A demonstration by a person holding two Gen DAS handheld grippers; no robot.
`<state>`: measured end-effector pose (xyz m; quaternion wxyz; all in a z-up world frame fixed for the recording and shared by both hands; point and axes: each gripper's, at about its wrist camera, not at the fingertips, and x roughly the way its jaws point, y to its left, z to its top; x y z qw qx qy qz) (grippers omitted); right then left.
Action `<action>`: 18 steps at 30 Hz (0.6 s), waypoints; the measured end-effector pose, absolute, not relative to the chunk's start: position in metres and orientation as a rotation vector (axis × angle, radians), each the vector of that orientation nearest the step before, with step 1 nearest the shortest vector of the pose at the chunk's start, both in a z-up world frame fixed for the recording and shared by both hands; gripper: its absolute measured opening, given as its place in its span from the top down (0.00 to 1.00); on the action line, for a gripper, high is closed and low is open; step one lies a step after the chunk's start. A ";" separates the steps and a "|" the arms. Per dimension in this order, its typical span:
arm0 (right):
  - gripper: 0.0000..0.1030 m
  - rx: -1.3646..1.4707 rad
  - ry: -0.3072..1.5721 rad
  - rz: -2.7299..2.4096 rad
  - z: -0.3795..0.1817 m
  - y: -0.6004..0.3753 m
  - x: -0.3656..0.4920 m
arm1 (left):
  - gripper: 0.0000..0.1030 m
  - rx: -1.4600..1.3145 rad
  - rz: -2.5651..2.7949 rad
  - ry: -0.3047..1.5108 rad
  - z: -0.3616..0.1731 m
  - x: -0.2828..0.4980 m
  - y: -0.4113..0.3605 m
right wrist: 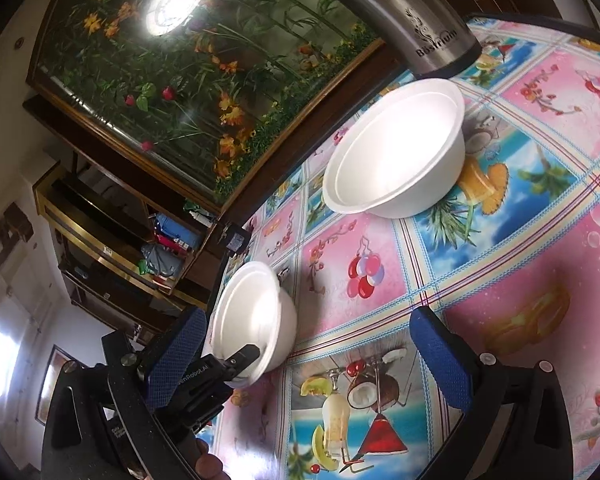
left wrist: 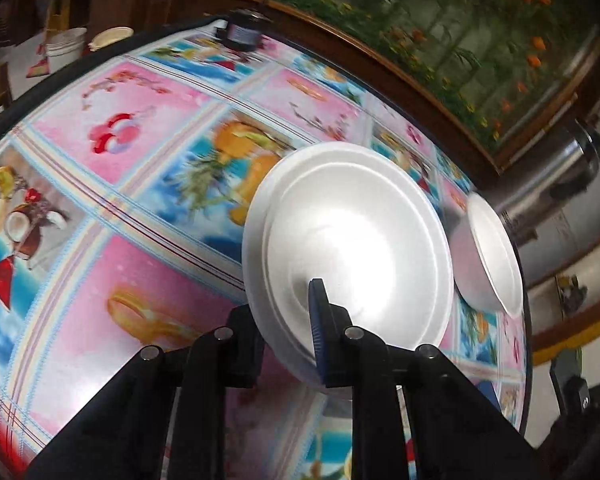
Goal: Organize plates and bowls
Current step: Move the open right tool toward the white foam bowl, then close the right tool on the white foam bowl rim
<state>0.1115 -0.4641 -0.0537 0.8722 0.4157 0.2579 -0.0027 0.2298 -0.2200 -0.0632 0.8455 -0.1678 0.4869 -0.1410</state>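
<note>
behind the table we see a large framed painting of orange flowers (right wrist: 204, 92) and dark wooden shelves (right wrist: 112, 248). our round table (left wrist: 260, 40) wears a glossy tablecloth (left wrist: 120, 128) of pink and blue squares printed with drinks and fruit. a steel electric kettle (right wrist: 416, 24) stands at its far edge, just beside the bigger white foam bowl (right wrist: 396, 152), which sits upright on the cloth. well apart from it, near the table's edge, sits a second white foam bowl (left wrist: 352, 240), seemingly nested in another. our left gripper (left wrist: 288, 340) is clamped on the near rim of that bowl, one blue pad (left wrist: 320, 332) inside, the other finger outside. our right gripper (right wrist: 312, 356) hangs over the cloth with its blue pads spread wide and nothing between them. a small dark jar (left wrist: 242, 32) rests at the table's far side.
</note>
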 end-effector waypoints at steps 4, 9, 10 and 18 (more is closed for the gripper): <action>0.01 0.872 0.572 -0.008 -0.056 -0.466 0.114 | 0.84 -0.325 -0.373 1.059 -0.063 0.226 -0.236; 0.06 0.903 0.610 -0.029 -0.062 -0.478 0.115 | 0.84 -0.282 -0.436 1.068 -0.057 0.216 -0.251; 0.07 0.919 0.619 -0.030 -0.065 -0.482 0.116 | 0.84 -0.276 -0.439 1.070 -0.057 0.215 -0.252; 0.35 0.969 0.682 -0.025 -0.081 -0.490 0.122 | 0.84 -0.266 -0.469 1.084 -0.059 0.212 -0.259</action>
